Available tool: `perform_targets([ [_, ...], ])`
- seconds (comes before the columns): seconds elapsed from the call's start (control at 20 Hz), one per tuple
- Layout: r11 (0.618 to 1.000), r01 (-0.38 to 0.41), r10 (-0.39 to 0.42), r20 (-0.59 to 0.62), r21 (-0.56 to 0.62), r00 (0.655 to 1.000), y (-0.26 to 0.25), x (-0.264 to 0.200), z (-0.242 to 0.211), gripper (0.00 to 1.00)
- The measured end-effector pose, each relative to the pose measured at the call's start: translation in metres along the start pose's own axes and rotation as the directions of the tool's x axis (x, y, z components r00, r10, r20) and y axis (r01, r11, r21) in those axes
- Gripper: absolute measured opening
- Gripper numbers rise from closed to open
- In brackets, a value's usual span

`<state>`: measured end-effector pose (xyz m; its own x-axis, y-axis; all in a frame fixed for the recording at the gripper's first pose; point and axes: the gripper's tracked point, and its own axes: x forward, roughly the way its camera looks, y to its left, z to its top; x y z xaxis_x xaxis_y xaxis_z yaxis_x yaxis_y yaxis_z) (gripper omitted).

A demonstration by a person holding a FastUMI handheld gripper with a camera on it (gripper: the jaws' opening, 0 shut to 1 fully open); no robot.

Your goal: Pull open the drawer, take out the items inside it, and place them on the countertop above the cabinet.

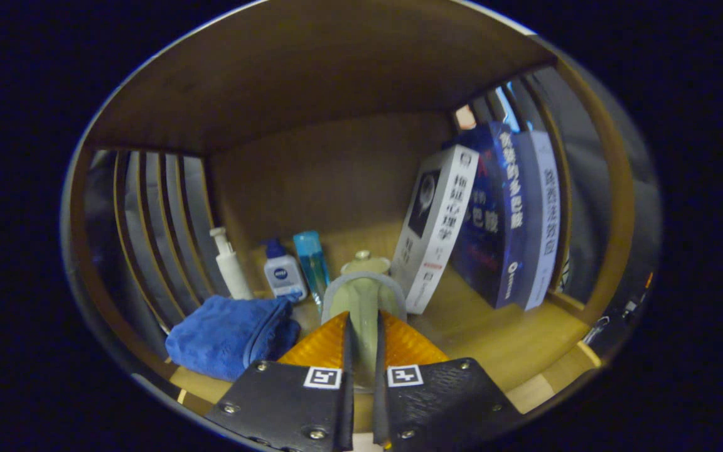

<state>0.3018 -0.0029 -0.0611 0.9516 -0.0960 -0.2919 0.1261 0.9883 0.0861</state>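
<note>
Tool (362, 342) level, pointing straight into wooden shelf (499, 339), fingers nearly together, pinching handle of pale green teapot (361, 295) between them. Teapot upright on shelf floor just ahead of fingers, lid knob visible beyond. Blue cloth (226, 336) folded, left of fingers. Behind cloth: white pump bottle (230, 263), small white bottle with blue cap (283, 273), clear blue bottle (312, 263). Three books (493, 220) leaning right of teapot, nearest just beside it.
</note>
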Motion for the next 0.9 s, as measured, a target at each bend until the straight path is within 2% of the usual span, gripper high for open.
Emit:
perform_targets([
  [0.05, 0.999, 0.006, -0.007, -0.026, -0.032, 1.0, -0.003, 0.005, -0.009, 0.13],
  [0.1, 0.999, -0.005, 0.005, 0.002, -0.034, 1.0, -0.002, 0.008, -0.003, 0.13],
  [0.2, 0.999, 0.029, -0.029, -0.002, -0.028, 1.0, -0.002, 0.015, -0.003, 0.13],
  [0.4, 0.998, 0.047, -0.048, -0.011, -0.042, 0.999, 0.0, 0.012, -0.003, 0.21],
  [0.55, 0.998, 0.044, -0.043, 0.009, -0.046, 0.999, 0.009, -0.005, 0.002, 0.35],
  [0.6, 0.999, 0.032, -0.032, 0.017, -0.043, 0.999, 0.014, -0.013, 0.005, 0.48],
  [0.7, 0.998, 0.036, -0.034, 0.035, -0.052, 0.999, 0.016, -0.03, 0.011, 0.65],
  [0.8, 0.998, 0.021, -0.018, 0.047, -0.06, 0.999, 0.022, -0.049, 0.015, 0.71],
  [0.9, 0.997, 0.021, -0.017, 0.045, -0.079, 0.999, 0.025, -0.07, 0.016, 0.85],
])
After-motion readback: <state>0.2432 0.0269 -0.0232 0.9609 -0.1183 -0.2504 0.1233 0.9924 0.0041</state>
